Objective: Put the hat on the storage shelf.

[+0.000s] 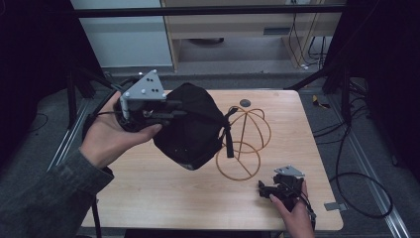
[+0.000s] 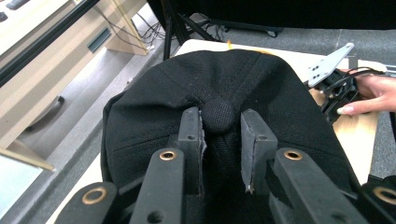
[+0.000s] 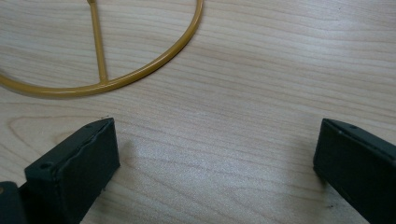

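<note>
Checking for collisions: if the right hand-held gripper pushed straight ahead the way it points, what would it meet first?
Probably the gold wire stand. The right hand-held gripper sits low over the table, jaws wide open with nothing between them, and the stand's base ring lies ahead, slightly left. Depth is unclear, so it might scrape the tabletop first.

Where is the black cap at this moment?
In the high view the black cap hangs above the table's left-centre, gripped at its crown by the left tool, just left of the gold wire stand.
</note>
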Available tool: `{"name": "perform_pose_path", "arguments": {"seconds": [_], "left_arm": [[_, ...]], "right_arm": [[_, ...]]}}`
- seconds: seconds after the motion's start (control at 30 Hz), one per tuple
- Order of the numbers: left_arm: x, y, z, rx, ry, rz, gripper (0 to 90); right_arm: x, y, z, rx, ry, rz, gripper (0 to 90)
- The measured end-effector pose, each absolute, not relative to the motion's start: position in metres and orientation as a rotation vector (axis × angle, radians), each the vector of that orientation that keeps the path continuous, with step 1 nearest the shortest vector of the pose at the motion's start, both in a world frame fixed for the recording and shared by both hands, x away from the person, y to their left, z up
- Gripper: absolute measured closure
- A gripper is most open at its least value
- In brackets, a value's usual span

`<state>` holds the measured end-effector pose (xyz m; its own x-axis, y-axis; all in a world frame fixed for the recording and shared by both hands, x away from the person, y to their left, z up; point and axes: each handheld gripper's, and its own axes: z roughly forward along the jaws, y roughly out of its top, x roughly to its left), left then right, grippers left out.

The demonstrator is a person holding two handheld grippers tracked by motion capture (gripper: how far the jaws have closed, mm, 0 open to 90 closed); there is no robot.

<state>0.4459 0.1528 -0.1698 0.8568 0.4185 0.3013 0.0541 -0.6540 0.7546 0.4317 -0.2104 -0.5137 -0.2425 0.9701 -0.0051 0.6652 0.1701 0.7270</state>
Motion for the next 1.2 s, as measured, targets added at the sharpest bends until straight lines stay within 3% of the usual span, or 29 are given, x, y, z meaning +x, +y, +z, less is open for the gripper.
{"name": "perform_pose_path", "arguments": {"seconds": [0.57, 1.2], "left_arm": [[0.472, 0.093, -0.154, 2.281, 0.255, 0.575, 71.8], [0.502, 0.051, -0.151, 2.289, 0.253, 0.536, 72.3]], "right_arm": [[0.432, -0.21, -0.514, 1.545, 1.976, 0.849, 0.3], [0.432, -0.21, -0.514, 1.543, 1.977, 0.849, 0.4]]}}
